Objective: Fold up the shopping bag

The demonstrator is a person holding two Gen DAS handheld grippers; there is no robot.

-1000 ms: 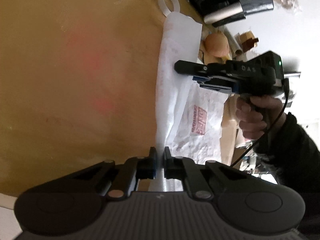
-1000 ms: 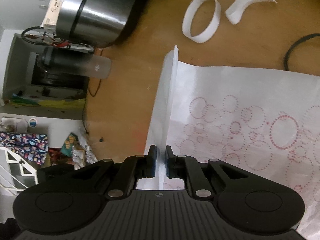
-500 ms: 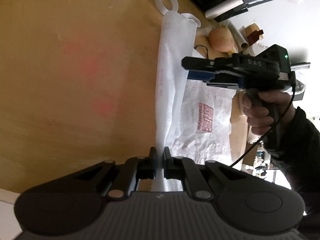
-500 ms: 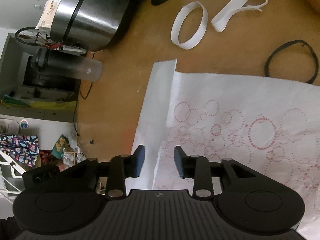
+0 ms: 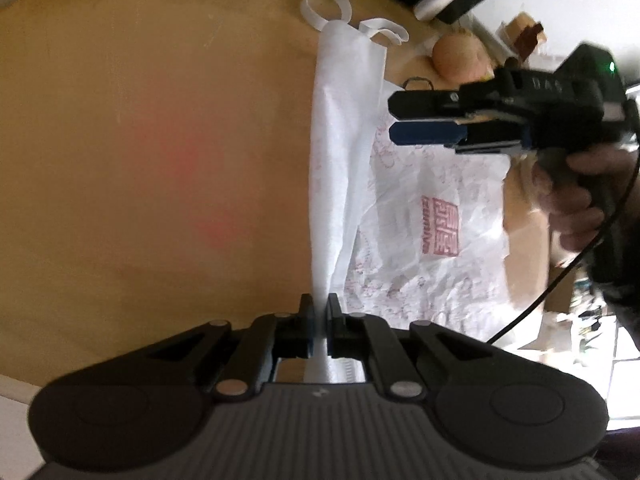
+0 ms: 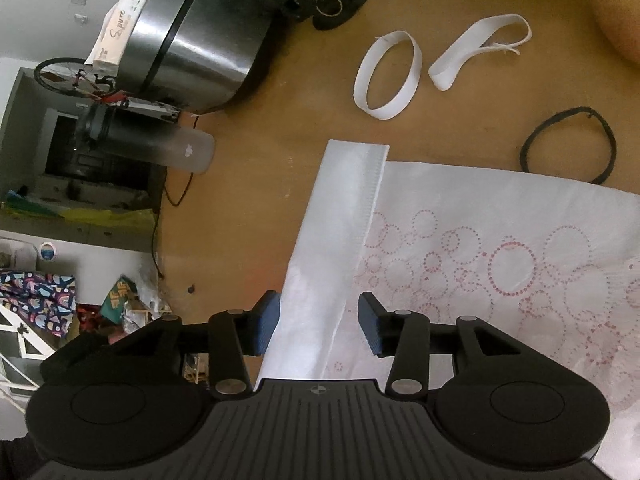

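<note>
- The left gripper's [image 5: 319,322] fingers [image 5: 306,320] are pressed together on a thin white edge of the shopping bag [image 5: 420,216], which runs up from between them as a raised ridge of fabric.
- The right gripper's [image 6: 319,326] fingers [image 6: 266,320] are spread and opening; the folded strip of the bag's edge [image 6: 340,220] lies between them, but the pads do not press on it.
- The bag lies flat on the wooden desk [image 6: 260,160], its pink-circle print facing up, with one long side turned over as a plain white band. Its two white handle loops [image 6: 386,76] rest on the desk beyond the top edge, just apart from a black band [image 6: 568,144].
- In the left wrist view the right gripper [image 5: 404,120] hovers above the middle of the bag, held by a hand [image 5: 572,196].
- The step in hand looks like laying one side panel over along the bag's length.
- To do it well, I would keep the left pinch firm and low so the ridge falls as one straight crease, not a twist.
- The freed right fingers could then press or re-grip farther along the same edge, keeping the band even in width.
- The fabric is light and crinkled, so it will likely spring back unless flattened.
</note>
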